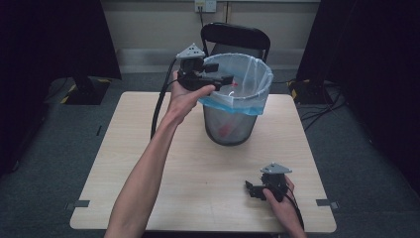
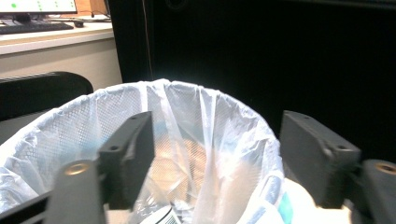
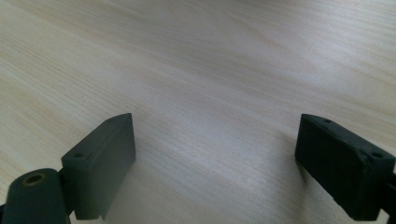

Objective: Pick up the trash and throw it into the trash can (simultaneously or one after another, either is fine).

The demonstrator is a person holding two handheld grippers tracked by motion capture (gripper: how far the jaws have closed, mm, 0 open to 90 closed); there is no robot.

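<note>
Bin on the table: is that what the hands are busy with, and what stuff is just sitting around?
Part of the job:
- mesh waste bin with its plastic liner
- left gripper, jaws open above the bin's rim
- red scrap inside the bin

Just there:
- right gripper, jaws open, low over the table
- black chair behind the table

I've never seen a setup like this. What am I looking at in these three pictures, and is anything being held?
A person works at a wooden table with a hand-held two-jaw gripper in each hand. The high view looks down from above. The other two come from cameras riding on the grippers, looking along their black jaws. The left gripper is raised over the rim of a mesh waste bin lined with a plastic bag; its jaws stand open with nothing between them. The right gripper sits low near the table's front edge, jaws open over bare wood. Something red lies inside the bin.
</note>
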